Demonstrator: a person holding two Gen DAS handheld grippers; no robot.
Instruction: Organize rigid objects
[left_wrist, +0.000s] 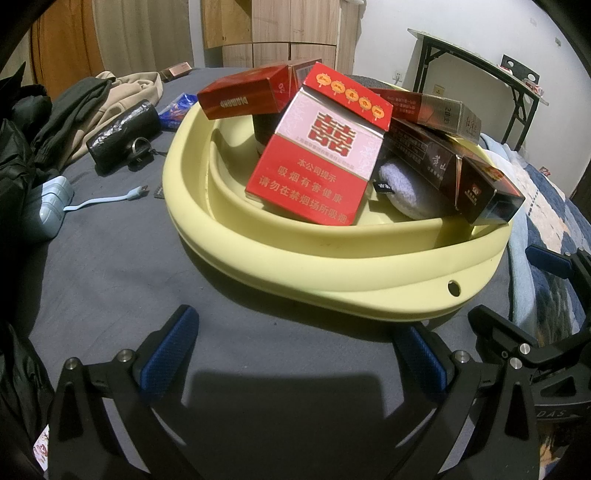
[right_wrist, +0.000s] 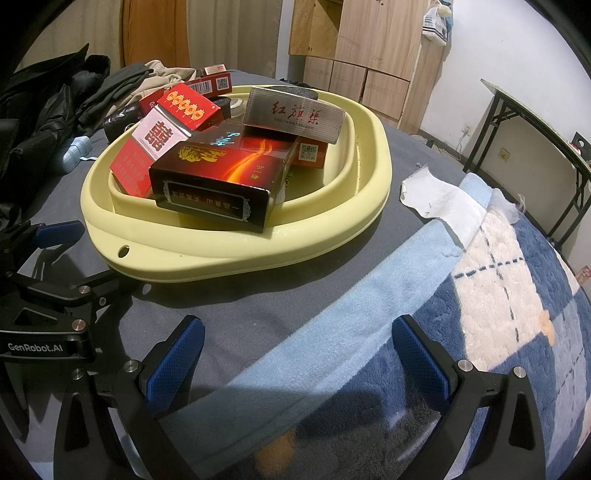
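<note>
While both tools hang empty, the left gripper (left_wrist: 295, 354) and right gripper (right_wrist: 297, 354) with jaws spread wide, the cartons sit piled in the yellow basin (left_wrist: 332, 266) on the grey bedsheet (left_wrist: 110, 266). A good next grasp probably takes the dark carton (right_wrist: 218, 181) overhanging the near rim, squarely across its narrow faces. Clothes (left_wrist: 74, 107) lie far left; a folding table (right_wrist: 535, 122) stands far right.

A pale yellow basin (left_wrist: 207, 236) is showing against the grey bedsheet (left_wrist: 122, 280). A red-and-white cigarette pack (left_wrist: 317, 155) is bearing gold lanterns; a dark carton (right_wrist: 218, 177) is glowing with orange flames. The fleece blanket (right_wrist: 491, 306) is displaying blue-and-cream checks.
</note>
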